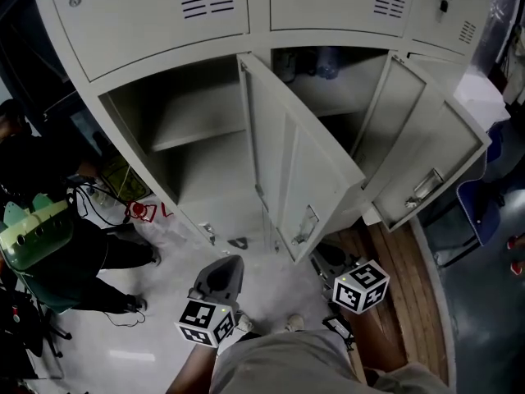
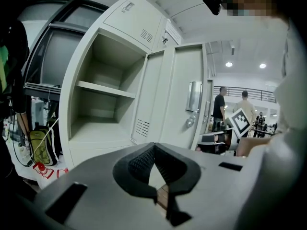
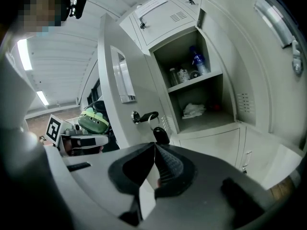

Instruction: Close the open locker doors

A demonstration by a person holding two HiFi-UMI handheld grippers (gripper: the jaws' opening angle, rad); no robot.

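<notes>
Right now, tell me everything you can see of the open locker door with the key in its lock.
The door is pale grey metal by its look, standing open between the empty left compartment and the stocked right compartment. Its outer face carries a metal handle and a lock holding a key with a dark fob hanging; a vent sits low near the hinge side. Neither the left hand-held gripper nor the right hand-held gripper touches it.

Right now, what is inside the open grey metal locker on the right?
On its upper shelf stand a clear bottle with a blue label and small containers; below lies a crumpled white cloth. Shadowed back corners cannot be made out.
</notes>
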